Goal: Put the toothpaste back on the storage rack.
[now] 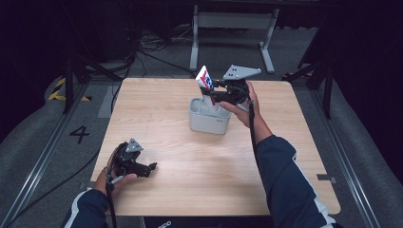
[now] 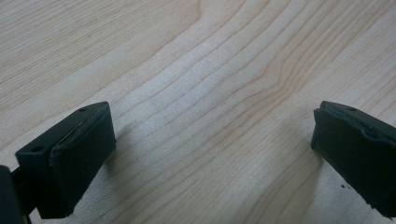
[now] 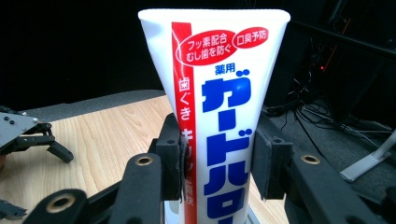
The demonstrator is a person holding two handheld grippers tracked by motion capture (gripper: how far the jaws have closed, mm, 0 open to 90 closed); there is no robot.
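Note:
A white toothpaste tube (image 1: 205, 77) with red and blue print stands tilted, crimped end up, its lower end reaching into a pale grey container (image 1: 209, 122) on the wooden table (image 1: 190, 185). My right gripper (image 1: 212, 93) is shut on the tube, and in the right gripper view the tube (image 3: 219, 107) is pinched between the two black pads of the gripper (image 3: 217, 163). My left gripper (image 1: 151, 167) rests low at the table's front left, held by a hand. Its jaws (image 2: 210, 158) stand wide apart over bare wood with nothing between them.
The left gripper (image 3: 32, 135) appears at the left edge of the right gripper view. A grey metal stand (image 1: 233, 28) and loose cables (image 1: 142, 45) lie on the floor beyond the table's far edge. Yellow-black tape (image 1: 59, 90) and a floor mark "4" (image 1: 79, 133) are to the left.

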